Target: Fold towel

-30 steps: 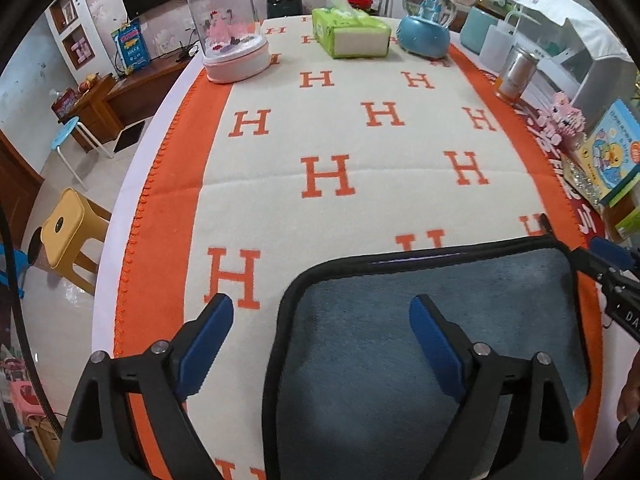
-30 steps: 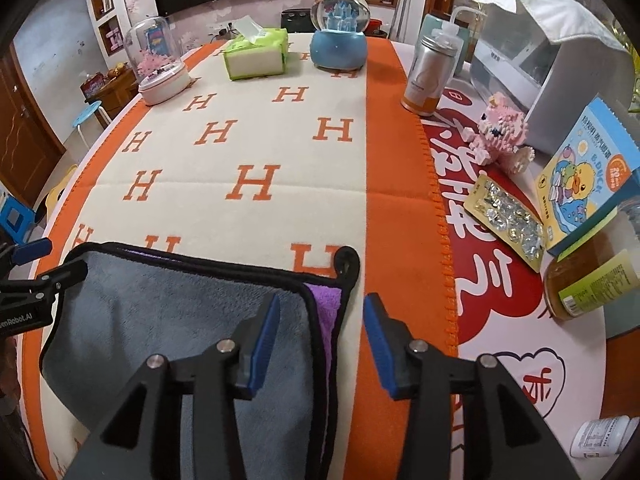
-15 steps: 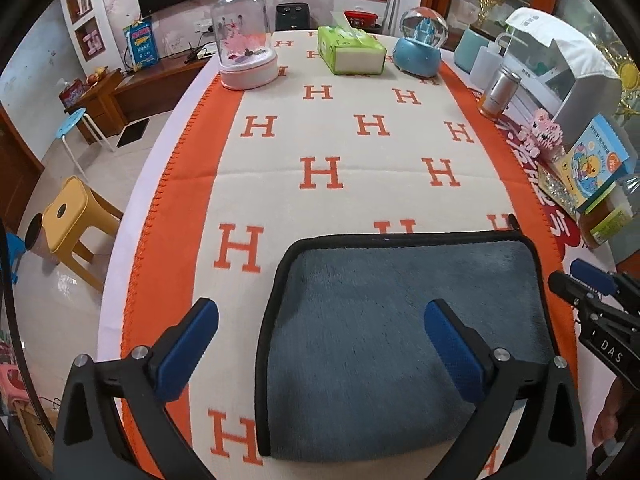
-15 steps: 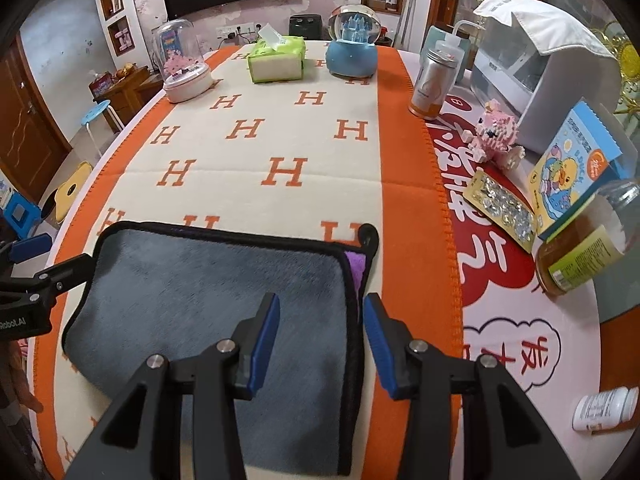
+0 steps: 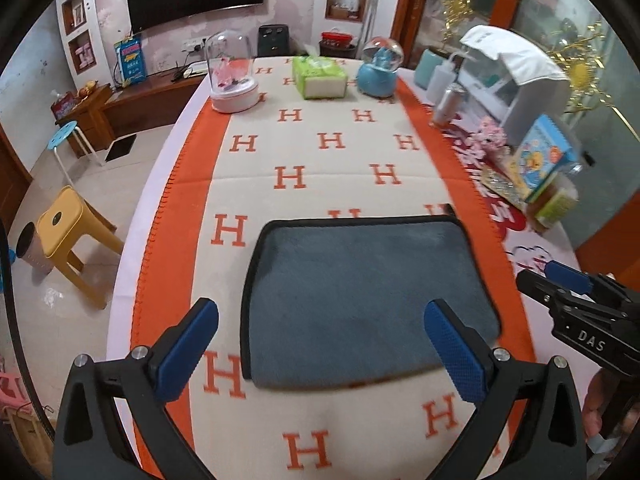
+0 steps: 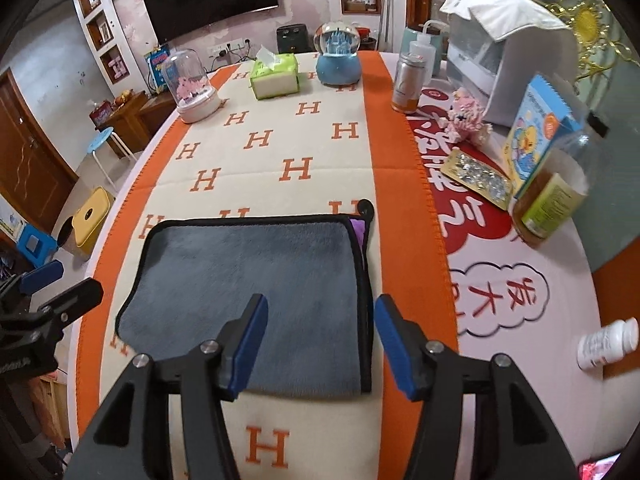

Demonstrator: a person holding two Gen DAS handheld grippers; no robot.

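Both grippers pulled back and up since earlier frame; towel (image 5: 360, 300) now lies whole in view. Left gripper (image 5: 324, 344) jaws spread wide, empty; right gripper (image 6: 320, 338) jaws parted, empty. Grey plush towel, black piping, folded rectangle, purple underside peeking, flat on blanket (image 6: 280, 148) near table's front edge; likely released after fold.

The cream-and-orange blanket (image 5: 304, 160) lies bare between the folded grey towel (image 5: 360, 300) and the far row of glass dome (image 5: 232, 76), tissue box (image 5: 319, 78) and snow globe (image 5: 380, 68). On the right edge a jar (image 6: 548, 200), picture book (image 6: 536, 140) and pill bottle (image 6: 608, 344) crowd close together
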